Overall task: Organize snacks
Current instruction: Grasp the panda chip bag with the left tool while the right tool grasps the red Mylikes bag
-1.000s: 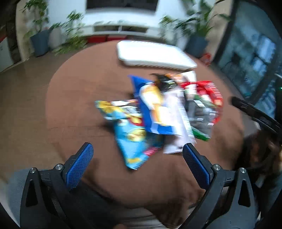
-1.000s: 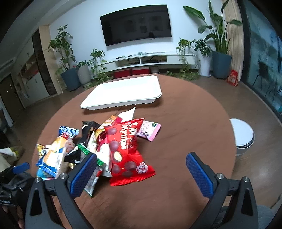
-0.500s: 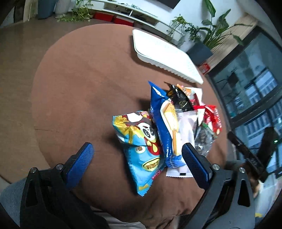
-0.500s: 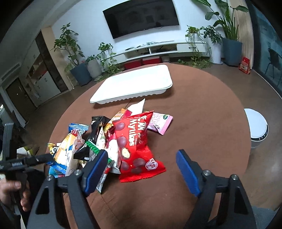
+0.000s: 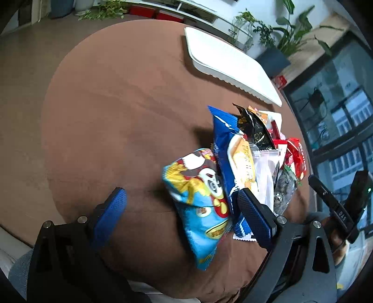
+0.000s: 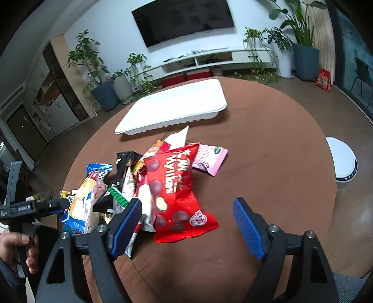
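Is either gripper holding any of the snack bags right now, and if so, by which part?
Nothing is held. The left gripper and right gripper both stand open above the brown round table, their jaws having just narrowed with nothing clamped between them.

A dark television (image 6: 183, 19) hangs on the white wall (image 6: 112, 30) above a low white media shelf (image 6: 209, 59). Potted plants (image 6: 102, 77) line the brown floor (image 6: 349, 221), and dark-framed windows (image 5: 338, 121) show daylight.
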The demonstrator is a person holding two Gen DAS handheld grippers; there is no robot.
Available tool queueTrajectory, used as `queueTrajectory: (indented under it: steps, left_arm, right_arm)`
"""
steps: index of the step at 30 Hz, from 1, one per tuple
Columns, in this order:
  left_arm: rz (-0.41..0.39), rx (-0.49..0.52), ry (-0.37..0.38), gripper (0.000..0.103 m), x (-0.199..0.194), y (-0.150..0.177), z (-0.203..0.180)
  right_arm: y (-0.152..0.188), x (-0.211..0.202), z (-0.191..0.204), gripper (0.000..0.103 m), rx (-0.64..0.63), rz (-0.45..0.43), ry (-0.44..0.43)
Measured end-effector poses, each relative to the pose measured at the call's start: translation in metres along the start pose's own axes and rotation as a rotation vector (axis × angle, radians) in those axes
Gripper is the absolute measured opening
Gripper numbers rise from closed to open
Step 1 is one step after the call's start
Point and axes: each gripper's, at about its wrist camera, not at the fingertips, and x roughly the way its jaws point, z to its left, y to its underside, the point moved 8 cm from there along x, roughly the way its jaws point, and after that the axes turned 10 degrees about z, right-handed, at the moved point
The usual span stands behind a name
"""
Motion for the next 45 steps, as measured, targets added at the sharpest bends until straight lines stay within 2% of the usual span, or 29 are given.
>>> queueTrajectory:
  steps: [1,5,6,13,17,24,30,35,36,38,43,45]
  left_arm:
    - [-0.005,0.007,-0.003,0.090,0.001,-0.002,-0.003]
    - [-0.015,0.016,0.019,0.049,0.003,-0.006,-0.010]
    - [-0.014,0.014,0.025,0.044,0.004,-0.006,-0.010]
    - [0.027,-0.025,0.042,0.046,0.001,0.008,0.001]
    - [0.042,-0.004,0.017,0.047,0.000,0.014,-0.006]
    - [0.041,0.003,0.017,0.048,0.003,0.018,-0.007]
    - [0.057,0.052,-0.019,0.054,0.008,0.016,-0.015]
    - [0.066,0.063,-0.028,0.057,0.009,0.017,-0.017]
    - [0.060,0.065,-0.027,0.057,0.009,0.017,-0.017]
    - [0.049,0.069,-0.023,0.057,0.009,0.016,-0.017]
    - [0.055,0.109,-0.029,0.057,0.010,0.017,-0.022]
    - [0.059,0.124,-0.036,0.057,0.011,0.018,-0.024]
  right_arm:
    - [0.000,0.000,-0.001,0.083,0.001,0.001,0.003]
    - [0.000,0.000,-0.001,0.082,0.003,0.002,0.001]
    - [-0.001,0.000,-0.001,0.082,0.006,0.002,-0.003]
    - [-0.001,0.001,-0.002,0.082,0.011,0.002,-0.012]
    - [-0.001,0.001,-0.003,0.082,0.011,0.003,-0.012]
    - [0.001,0.003,-0.002,0.082,0.018,0.016,-0.017]
    - [-0.009,0.001,0.003,0.082,-0.016,0.032,-0.009]
    - [-0.010,0.022,0.015,0.082,-0.075,0.126,-0.016]
    - [-0.009,0.027,0.015,0.078,-0.075,0.141,-0.016]
    - [-0.006,0.037,0.014,0.072,-0.050,0.178,-0.055]
    - [-0.010,0.041,0.013,0.069,-0.007,0.179,-0.129]
    - [-0.011,0.044,0.013,0.064,0.015,0.186,-0.165]
